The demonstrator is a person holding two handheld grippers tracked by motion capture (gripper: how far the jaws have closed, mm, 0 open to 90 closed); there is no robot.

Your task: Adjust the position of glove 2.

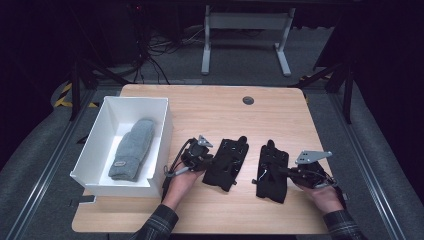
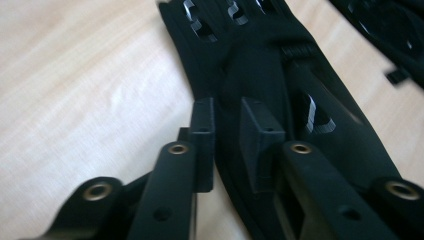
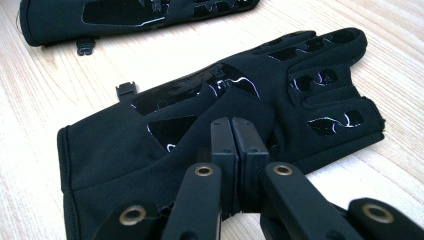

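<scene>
- Two black gloves lie palm-up side by side on the wooden table (image 1: pixel 210 107), near its front half: the left glove (image 1: pixel 226 163) at about 7 o'clock from the table's centre, the right glove (image 1: pixel 272 170) at about 5 o'clock, apart from each other with bare wood between.
- The left gripper (image 1: pixel 206 161) sits at 9 o'clock of the left glove, at its edge. In the left gripper view its jaws (image 2: pixel 227 132) stand a narrow way apart with a ridge of the left glove's (image 2: pixel 280 85) fabric between them; whether the pads press on it I cannot tell.
- The right gripper (image 1: pixel 287 171) comes in from 3 o'clock of the right glove. In the right gripper view its jaws (image 3: pixel 232 137) are pressed together, pinching a raised fold of the right glove's (image 3: pixel 150 145) fabric near the cuff side.
- In that view the left glove (image 3: pixel 65 17) lies at 11 o'clock, well apart.
- A white box (image 1: pixel 162 112) stands at 9 o'clock on the table, just beside the left gripper, with a grey mitten (image 1: pixel 132 149) lying inside.
</scene>
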